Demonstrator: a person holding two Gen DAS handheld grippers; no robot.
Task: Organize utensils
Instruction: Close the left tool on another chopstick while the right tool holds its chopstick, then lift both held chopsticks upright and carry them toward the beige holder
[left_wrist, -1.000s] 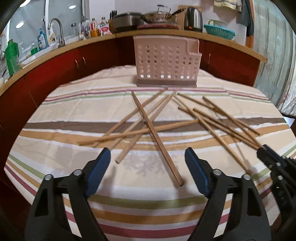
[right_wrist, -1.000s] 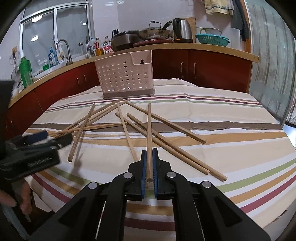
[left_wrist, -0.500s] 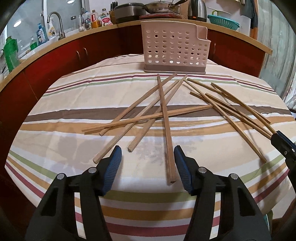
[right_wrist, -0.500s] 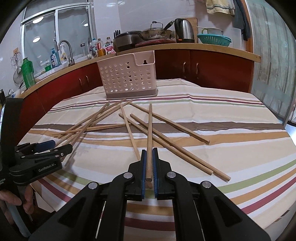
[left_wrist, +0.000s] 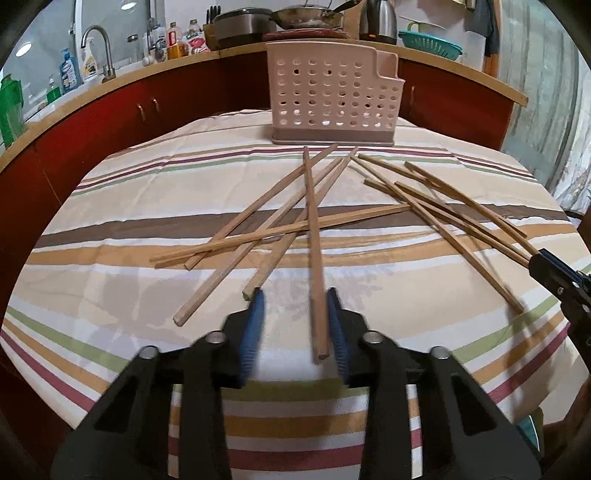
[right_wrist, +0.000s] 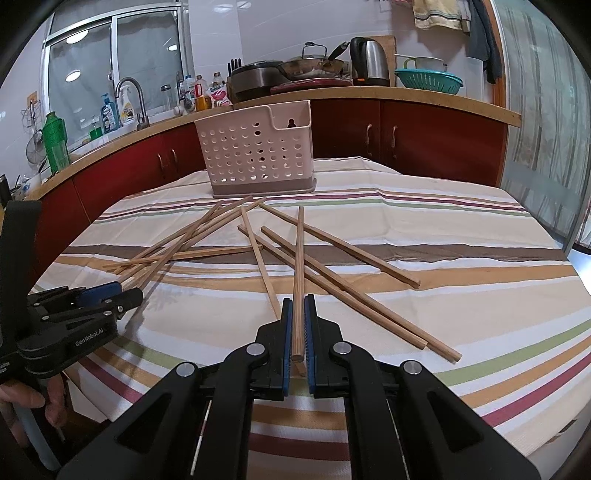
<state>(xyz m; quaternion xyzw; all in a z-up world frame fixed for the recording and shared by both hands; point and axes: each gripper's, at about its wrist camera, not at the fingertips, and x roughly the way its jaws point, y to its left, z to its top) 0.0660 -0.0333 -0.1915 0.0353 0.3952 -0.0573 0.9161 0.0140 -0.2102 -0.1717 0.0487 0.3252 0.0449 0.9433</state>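
Striped cloth covers the surface (left_wrist: 110, 236), chopsticks scattered before the perforated caddy (left_wrist: 332, 99). Right tool (right_wrist: 298, 328) is clamped on one chopstick (right_wrist: 298, 258); left tool (left_wrist: 293, 325) is closing around another chopstick (left_wrist: 314, 251) (touching only one pad), which could pivot and slip free.

Ten wooden chopsticks (left_wrist: 258, 236) on the counter (left_wrist: 147, 184) by my count: five in the left cluster, five in the right, though where they cross the tally is hard to be sure of. Of those ten, one lies between the closing fingers of my left gripper (left_wrist: 293, 295) and one is clamped in my right gripper (right_wrist: 299, 299) - two grippers, two fingers each. One perforated pink rack (left_wrist: 332, 92).
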